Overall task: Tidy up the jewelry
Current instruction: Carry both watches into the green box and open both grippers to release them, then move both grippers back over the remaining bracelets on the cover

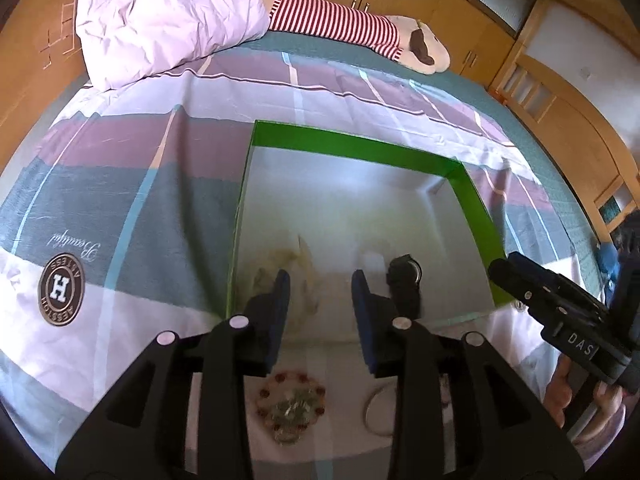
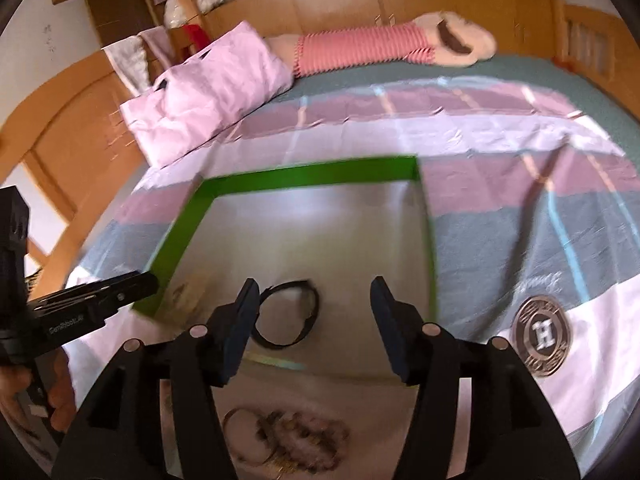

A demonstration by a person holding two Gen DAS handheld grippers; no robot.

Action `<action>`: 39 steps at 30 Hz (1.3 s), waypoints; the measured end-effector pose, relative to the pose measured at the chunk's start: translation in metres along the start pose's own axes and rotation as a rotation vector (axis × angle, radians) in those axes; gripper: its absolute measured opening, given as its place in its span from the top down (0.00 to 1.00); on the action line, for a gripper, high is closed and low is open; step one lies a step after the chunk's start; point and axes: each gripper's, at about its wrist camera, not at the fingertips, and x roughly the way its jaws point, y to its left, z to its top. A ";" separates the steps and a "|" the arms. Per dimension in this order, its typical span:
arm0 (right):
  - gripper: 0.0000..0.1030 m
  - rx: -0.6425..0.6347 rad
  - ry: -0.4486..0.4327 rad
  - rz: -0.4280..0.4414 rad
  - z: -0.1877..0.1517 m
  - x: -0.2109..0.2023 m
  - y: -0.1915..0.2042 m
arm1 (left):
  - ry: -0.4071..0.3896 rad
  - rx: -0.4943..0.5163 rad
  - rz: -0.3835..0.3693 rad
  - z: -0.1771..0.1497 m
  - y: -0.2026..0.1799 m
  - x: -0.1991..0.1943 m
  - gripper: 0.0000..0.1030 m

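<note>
A green-walled box with a silver floor (image 1: 352, 148) (image 2: 304, 178) lies on the bed. Inside it a black watch (image 1: 405, 280) (image 2: 290, 314) lies near the front, and a pale gold chain (image 1: 298, 264) (image 2: 188, 292) lies to its left. My left gripper (image 1: 320, 292) is open and empty over the box's front part. My right gripper (image 2: 314, 312) is open and empty above the watch; it also shows in the left wrist view (image 1: 552, 304). In front of the box lie a beaded bracelet (image 1: 290, 408) (image 2: 308, 440) and a thin ring-shaped bangle (image 1: 376, 412) (image 2: 244, 436).
The bed has a striped pink, mauve and grey-green cover (image 1: 132, 184) with a round H badge (image 1: 61, 285) (image 2: 542, 334). A pink pillow (image 1: 168, 24) and a red-striped plush toy (image 1: 344, 24) lie at the far end. Wooden cabinets (image 1: 460, 12) surround the bed.
</note>
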 end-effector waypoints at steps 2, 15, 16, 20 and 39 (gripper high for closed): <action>0.54 -0.043 0.093 0.015 -0.012 0.003 0.010 | 0.022 0.014 0.007 -0.011 0.001 -0.008 0.70; 0.75 -0.248 0.335 -0.161 -0.065 0.050 0.048 | 0.184 0.037 0.129 -0.048 0.001 0.021 0.50; 0.74 -0.231 0.336 -0.180 -0.063 0.049 0.042 | 0.190 0.048 0.125 -0.049 -0.001 0.021 0.50; 0.74 -0.197 0.386 -0.218 -0.063 0.049 0.021 | 0.209 0.064 0.137 -0.051 -0.004 0.023 0.42; 0.90 -0.208 0.309 -0.186 -0.064 0.044 0.039 | 0.269 0.095 0.182 -0.058 -0.009 0.039 0.34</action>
